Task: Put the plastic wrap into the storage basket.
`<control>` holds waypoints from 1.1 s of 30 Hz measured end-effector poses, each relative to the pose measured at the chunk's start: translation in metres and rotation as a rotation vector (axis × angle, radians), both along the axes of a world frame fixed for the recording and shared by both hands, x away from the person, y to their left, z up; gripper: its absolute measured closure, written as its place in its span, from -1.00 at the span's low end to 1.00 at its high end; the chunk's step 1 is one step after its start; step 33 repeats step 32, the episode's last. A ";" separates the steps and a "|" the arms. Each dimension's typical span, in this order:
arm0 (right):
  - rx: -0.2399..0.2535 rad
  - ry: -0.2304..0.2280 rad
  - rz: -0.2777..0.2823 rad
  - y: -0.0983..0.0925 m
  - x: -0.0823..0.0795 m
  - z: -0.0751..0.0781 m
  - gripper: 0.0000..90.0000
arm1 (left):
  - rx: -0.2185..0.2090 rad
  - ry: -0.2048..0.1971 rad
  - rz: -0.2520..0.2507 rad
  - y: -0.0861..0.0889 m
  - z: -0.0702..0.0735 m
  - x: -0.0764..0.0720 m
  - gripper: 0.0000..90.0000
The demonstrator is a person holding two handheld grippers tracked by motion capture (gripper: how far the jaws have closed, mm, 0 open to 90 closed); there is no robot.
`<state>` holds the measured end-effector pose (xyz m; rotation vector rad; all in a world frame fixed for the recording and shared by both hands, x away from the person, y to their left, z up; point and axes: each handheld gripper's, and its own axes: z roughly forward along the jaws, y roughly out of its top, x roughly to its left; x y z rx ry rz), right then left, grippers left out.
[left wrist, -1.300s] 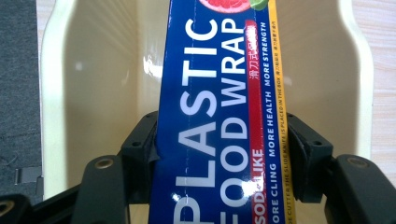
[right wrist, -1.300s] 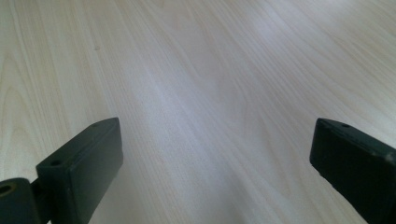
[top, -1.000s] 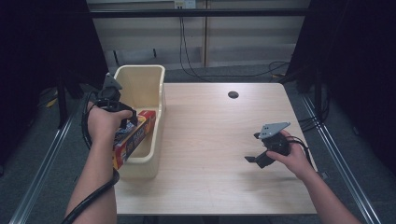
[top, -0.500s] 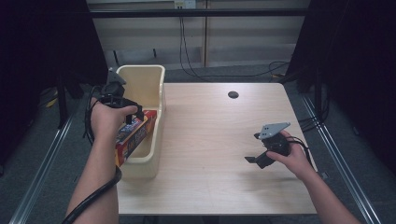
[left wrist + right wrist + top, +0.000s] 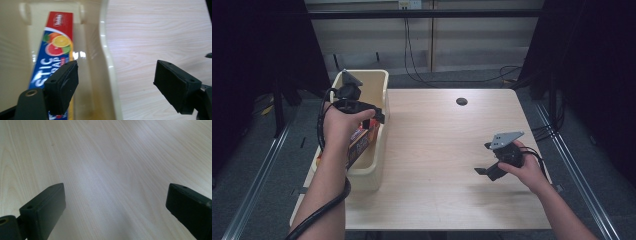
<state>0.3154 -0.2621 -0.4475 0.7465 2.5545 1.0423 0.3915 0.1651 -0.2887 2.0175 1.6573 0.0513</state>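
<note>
The pale wooden table spans the middle of the high view, and the cream plastic bin stands along its left edge. Inside the bin lies the long red-and-blue plastic-wrap box printed with citrus fruit, leaning against the inner wall at the left of the left gripper view. The left gripper has just been opening — a second ago it sat lower over the box; now its jaws stand apart astride the bin's rim, nothing between the pads. The box looks delivered, so the drop seems done. At lower right, the right gripper hangs wide open over bare wood.
</note>
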 end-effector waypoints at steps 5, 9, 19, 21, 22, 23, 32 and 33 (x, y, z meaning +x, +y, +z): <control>-0.001 0.000 0.001 -0.001 -0.001 0.000 -0.95 | -0.016 -0.026 -0.045 -0.014 -0.003 0.000 -0.58; 0.004 -0.006 0.001 -0.001 0.000 0.000 -0.95 | -0.032 -0.038 -0.077 -0.026 -0.004 -0.001 -0.60; -0.002 -0.007 0.000 -0.001 -0.001 0.000 -0.95 | -0.078 -0.060 -0.153 -0.053 -0.017 -0.005 -0.61; -0.003 -0.008 0.001 -0.001 -0.001 0.000 -0.95 | -0.086 -0.067 -0.165 -0.058 -0.020 -0.006 -0.61; -0.002 -0.007 0.001 -0.001 -0.001 0.000 -0.95 | -0.092 -0.071 -0.168 -0.060 -0.021 -0.007 -0.61; -0.002 -0.004 -0.002 -0.001 -0.001 -0.001 -0.95 | -0.092 -0.070 -0.185 -0.062 -0.022 -0.007 -0.61; -0.016 -0.003 -0.002 -0.001 -0.003 -0.004 -0.95 | -0.123 -0.073 -0.230 -0.078 -0.036 -0.009 -0.62; -0.016 -0.003 -0.002 -0.001 -0.003 -0.004 -0.95 | -0.123 -0.073 -0.230 -0.078 -0.036 -0.009 -0.62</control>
